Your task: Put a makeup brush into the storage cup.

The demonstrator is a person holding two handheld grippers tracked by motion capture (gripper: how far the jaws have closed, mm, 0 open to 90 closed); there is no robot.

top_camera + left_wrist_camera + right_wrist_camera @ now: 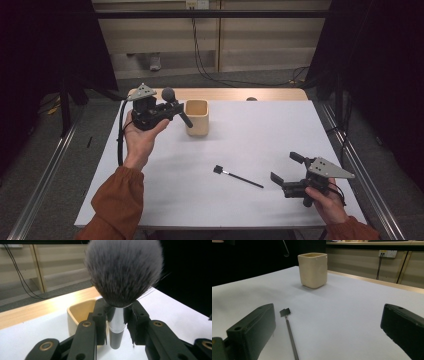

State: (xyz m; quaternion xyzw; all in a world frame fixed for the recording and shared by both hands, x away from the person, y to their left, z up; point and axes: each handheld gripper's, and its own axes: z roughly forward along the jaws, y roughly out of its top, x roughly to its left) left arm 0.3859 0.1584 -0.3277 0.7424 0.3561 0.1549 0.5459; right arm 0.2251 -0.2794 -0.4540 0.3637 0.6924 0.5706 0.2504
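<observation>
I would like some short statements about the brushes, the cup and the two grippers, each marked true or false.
1. The left gripper holds a big fluffy brush. True.
2. The thin brush stands in the cup. False: it lies flat on the white table, apart from the cup.
3. The right gripper is open and holds nothing. True.
4. The cup lies on its side. False: it stands upright.
5. The fluffy brush is held by its bristles. False: the jaws grip its silver collar.
</observation>
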